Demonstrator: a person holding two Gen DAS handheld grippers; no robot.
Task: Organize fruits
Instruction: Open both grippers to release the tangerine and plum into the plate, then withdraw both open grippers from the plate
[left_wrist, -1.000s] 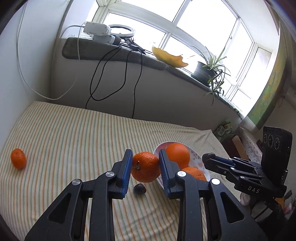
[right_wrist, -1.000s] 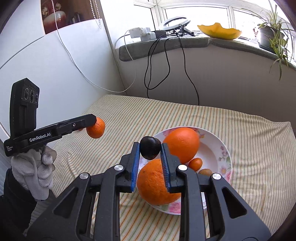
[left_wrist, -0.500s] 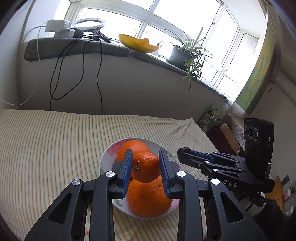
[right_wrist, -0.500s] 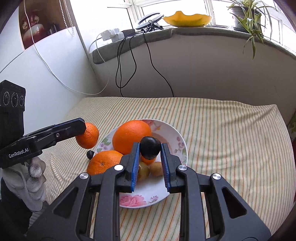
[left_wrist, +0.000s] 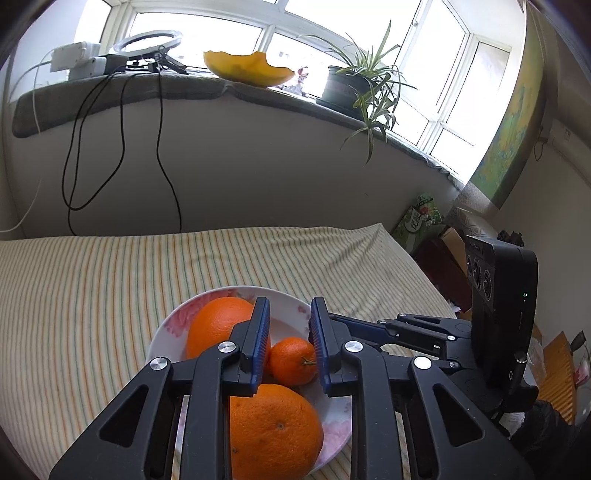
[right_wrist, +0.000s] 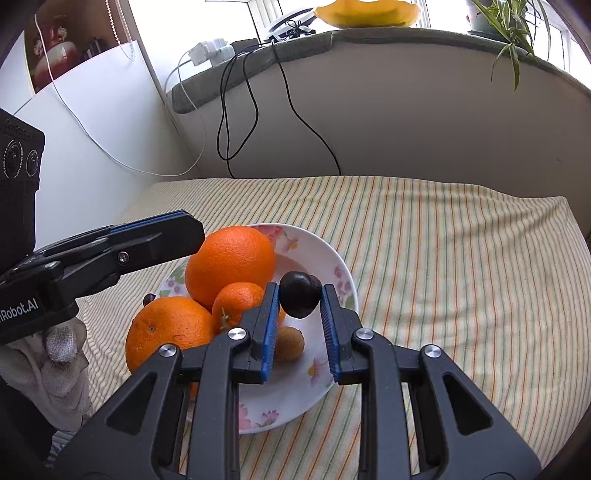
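A white floral plate (right_wrist: 343, 280) lies on the striped cloth. On it sit two large oranges (right_wrist: 231, 264) (right_wrist: 166, 334) with a small mandarin (right_wrist: 236, 301) between them, stem sideways, touching both. A brown kiwi (right_wrist: 290, 343) lies beside the mandarin. A dark plum (right_wrist: 299, 299) hangs above the plate. A small dark fruit (right_wrist: 149, 297) peeks from behind the plate's left rim.

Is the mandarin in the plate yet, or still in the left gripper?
In the plate. The right wrist view shows the mandarin resting among the oranges on the plate, with the left gripper apart above it.
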